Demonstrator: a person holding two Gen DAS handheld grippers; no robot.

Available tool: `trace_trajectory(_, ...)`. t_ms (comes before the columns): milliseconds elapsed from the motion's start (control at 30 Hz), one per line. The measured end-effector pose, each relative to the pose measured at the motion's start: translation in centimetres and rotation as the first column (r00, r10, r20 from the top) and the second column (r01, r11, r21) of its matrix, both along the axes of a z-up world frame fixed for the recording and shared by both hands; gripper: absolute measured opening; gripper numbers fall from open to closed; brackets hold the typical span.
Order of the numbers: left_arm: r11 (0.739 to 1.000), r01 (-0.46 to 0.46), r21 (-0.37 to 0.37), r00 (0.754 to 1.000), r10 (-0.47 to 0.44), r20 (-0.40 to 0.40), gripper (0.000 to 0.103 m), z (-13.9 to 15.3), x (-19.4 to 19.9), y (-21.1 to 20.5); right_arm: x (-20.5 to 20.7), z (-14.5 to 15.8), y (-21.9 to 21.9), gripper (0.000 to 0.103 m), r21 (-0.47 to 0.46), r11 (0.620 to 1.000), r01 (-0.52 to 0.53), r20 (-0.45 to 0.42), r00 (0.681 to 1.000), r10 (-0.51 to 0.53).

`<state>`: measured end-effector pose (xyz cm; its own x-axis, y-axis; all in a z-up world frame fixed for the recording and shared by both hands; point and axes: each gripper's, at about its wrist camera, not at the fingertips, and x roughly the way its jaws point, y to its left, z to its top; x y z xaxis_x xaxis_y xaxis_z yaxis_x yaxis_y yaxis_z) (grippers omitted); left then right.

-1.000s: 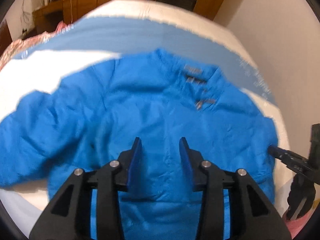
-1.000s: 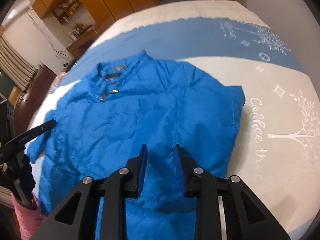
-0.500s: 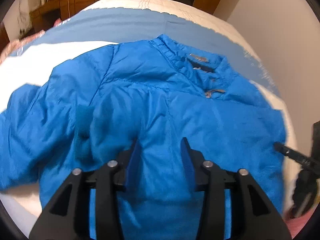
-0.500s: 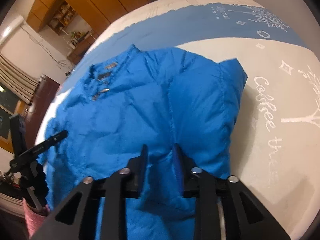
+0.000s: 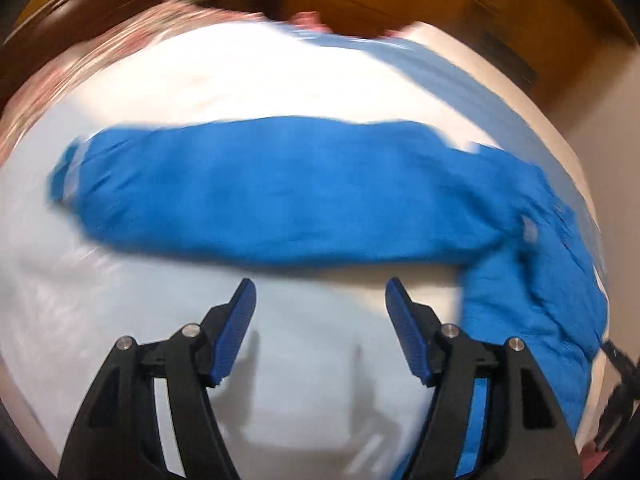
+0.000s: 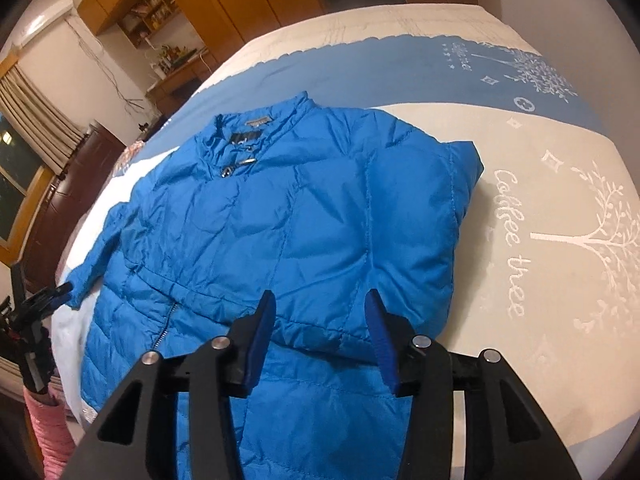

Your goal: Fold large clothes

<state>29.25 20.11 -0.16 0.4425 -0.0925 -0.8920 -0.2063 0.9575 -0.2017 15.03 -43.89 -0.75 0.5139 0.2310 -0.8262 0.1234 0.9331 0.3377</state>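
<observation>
Bedspread (image 6: pixel 560 208) under blue jacket (image 6: pixel 304 216), sleeve (image 5: pixel 260 188) just beyond left gripper (image 5: pixel 320 312), right gripper (image 6: pixel 320 328) above hem, both jaws apart, empty.

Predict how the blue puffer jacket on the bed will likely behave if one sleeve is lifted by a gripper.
The blue puffer jacket would probably droop limply: its fabric lies creased and rumpled. Its quilted, puffy panels suggest it is light for its bulk. The shiny shell may slip between the fingers.

Blue jacket (image 6: pixel 304 216) on bed (image 6: pixel 560 208)
</observation>
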Motion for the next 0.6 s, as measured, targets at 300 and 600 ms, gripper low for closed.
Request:
trace_trajectory(300, 0.964, -0.221, -0.145, 0.975, 0.218, -0.04, 0.067, -3.2, -0.9, 10.3, 0.7, -1.4, 0.0, 0.047, -0.011, 1.0, 0.009, -0.034, 0.999, -0.01)
trace_trajectory(600, 0.863, -0.374, -0.339, 0.922, 0.385, -0.037, 0.064, -6.3, 0.9, 16.0, 1.1, -2.0, 0.0, 0.047, -0.025, 1.0, 0.008, -0.041, 0.999, -0.009)
